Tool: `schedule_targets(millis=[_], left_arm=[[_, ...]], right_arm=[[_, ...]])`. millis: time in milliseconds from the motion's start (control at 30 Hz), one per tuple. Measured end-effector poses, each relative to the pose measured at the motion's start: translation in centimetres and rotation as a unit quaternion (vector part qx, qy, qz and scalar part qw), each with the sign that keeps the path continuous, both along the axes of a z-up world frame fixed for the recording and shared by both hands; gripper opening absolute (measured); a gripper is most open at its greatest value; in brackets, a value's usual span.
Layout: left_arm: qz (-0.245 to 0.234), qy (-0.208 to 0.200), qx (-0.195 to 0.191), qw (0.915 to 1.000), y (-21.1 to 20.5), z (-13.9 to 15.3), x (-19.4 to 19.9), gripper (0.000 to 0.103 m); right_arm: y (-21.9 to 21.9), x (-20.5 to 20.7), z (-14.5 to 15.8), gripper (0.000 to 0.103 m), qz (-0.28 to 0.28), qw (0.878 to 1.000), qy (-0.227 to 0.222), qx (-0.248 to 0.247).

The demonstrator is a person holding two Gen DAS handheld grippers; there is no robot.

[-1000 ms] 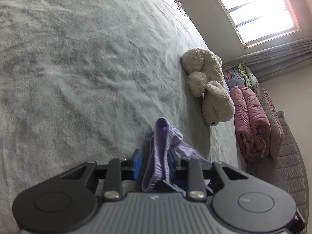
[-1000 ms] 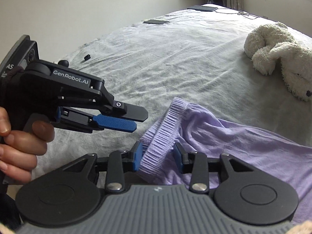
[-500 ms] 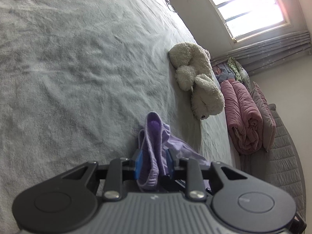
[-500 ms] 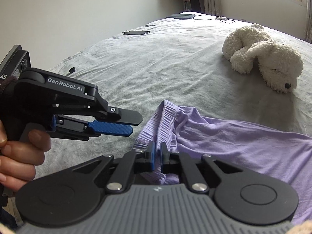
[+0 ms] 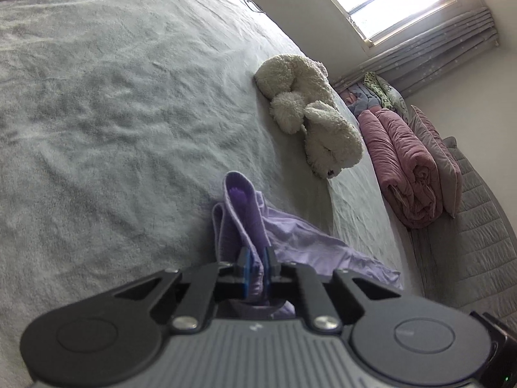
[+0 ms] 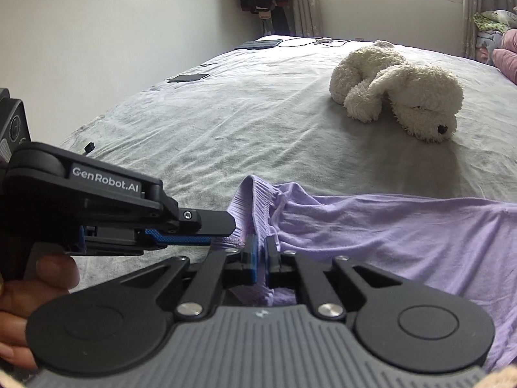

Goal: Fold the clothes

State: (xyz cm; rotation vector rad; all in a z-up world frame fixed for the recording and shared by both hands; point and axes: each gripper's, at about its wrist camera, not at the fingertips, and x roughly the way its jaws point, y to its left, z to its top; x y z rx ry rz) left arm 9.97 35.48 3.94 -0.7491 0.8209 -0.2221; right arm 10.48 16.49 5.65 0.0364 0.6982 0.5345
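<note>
Both grippers clamp the ribbed waistband of a lilac garment on the grey bed: left gripper and right gripper, jaws pinched narrow on cloth. Lifting evenly, hands level, should keep the waistband taut and untwisted.

We log: garment pale lilac, ribbed waistband. Bed cover grey, plain. Plush dog cream-white, black nose. Rolled quilt dusty pink. Tongs black; blue pads. Curtain grey, small-flower print.
</note>
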Motion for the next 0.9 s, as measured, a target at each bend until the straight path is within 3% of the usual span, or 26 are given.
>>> schedule_targets(millis=[200,367,467,567,600,633,667,700,767,900], left_arm=[[-0.034,-0.005,0.06,0.9976,-1.1,-0.3,-0.4,0.003],[-0.077,-0.038,0.102,0.9911,-1.6,0.2,-0.9,0.002],[-0.099,-0.063,0.149,0.9819,-2.4,0.7,-1.3,0.002],[-0.119,-0.073,0.168,0.9758,-2.9,0.7,-1.3,0.003],[-0.125,-0.075,0.172,0.9744,-3.0,0.7,-1.3,0.003],[-0.131,-0.076,0.173,0.9733,-3.1,0.8,-1.3,0.003],[-0.136,-0.077,0.174,0.9723,-3.2,0.8,-1.4,0.003],[-0.14,-0.078,0.173,0.9717,-3.3,0.8,-1.5,0.003],[-0.15,-0.083,0.176,0.9692,-3.5,0.9,-1.7,0.003],[-0.162,-0.081,0.178,0.9674,-3.7,0.7,-1.7,0.003]], right_arm=[[-0.8,-0.1,-0.2,0.005,-0.024,0.999,-0.001,0.046],[-0.1,0.0,0.2,0.005,0.009,0.999,-0.009,0.038],[0.0,0.9,0.1,0.008,0.04,0.999,0.015,0.031],[-0.6,1.4,0.2,0.013,0.068,0.997,0.03,0.033],[-0.8,1.7,0.3,0.015,0.071,0.996,0.033,0.034],[-1.0,2.2,0.5,0.025,0.066,0.996,0.037,0.039],[-1.2,2.8,0.6,0.048,0.064,0.996,0.042,0.049],[-1.3,3.4,0.6,0.057,0.068,0.995,0.05,0.06],[-0.8,4.5,0.7,0.062,0.086,0.991,0.072,0.068],[2.2,4.4,0.2,0.061,0.115,0.992,0.053,-0.028]])
